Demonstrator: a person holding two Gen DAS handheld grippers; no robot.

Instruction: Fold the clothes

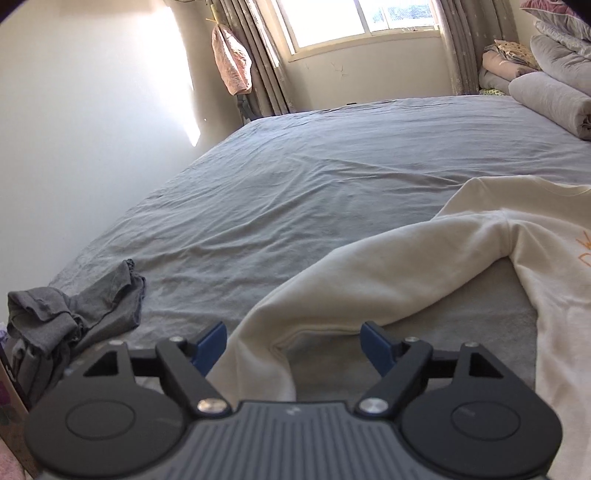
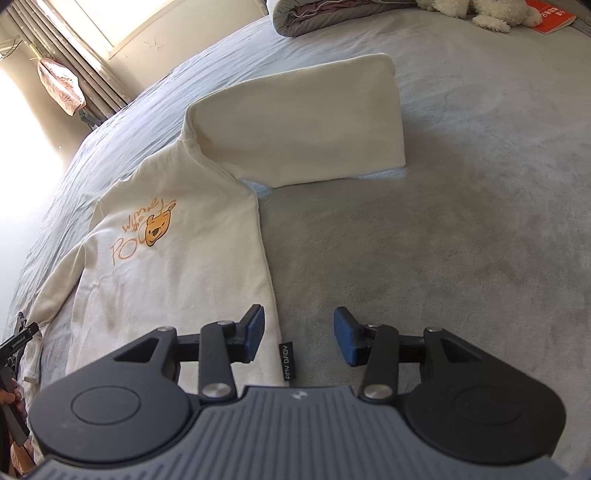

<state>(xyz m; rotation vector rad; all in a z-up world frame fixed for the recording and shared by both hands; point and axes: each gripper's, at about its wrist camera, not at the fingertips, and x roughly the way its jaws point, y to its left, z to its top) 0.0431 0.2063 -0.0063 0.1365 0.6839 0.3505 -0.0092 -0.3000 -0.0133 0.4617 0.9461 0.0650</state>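
Observation:
A cream sweatshirt (image 2: 177, 266) with an orange bear print lies flat on the grey bed (image 2: 461, 221). One sleeve (image 2: 295, 122) stretches out to the far right. The other sleeve (image 1: 369, 277) bends toward my left gripper (image 1: 293, 341), which is open, its blue pads either side of the sleeve's cuff end. My right gripper (image 2: 299, 338) is open and empty, low over the sweatshirt's hem edge, beside a small black label (image 2: 287, 360). The left gripper also shows at the left edge of the right wrist view (image 2: 14, 343).
A crumpled grey garment (image 1: 77, 310) lies at the bed's near left corner. Rolled grey quilts (image 1: 550, 99) and pillows are stacked at the far right. A plush toy (image 2: 480, 11) and an orange book (image 2: 550, 14) lie at the head end. A wall and a curtained window (image 1: 354, 22) stand beyond.

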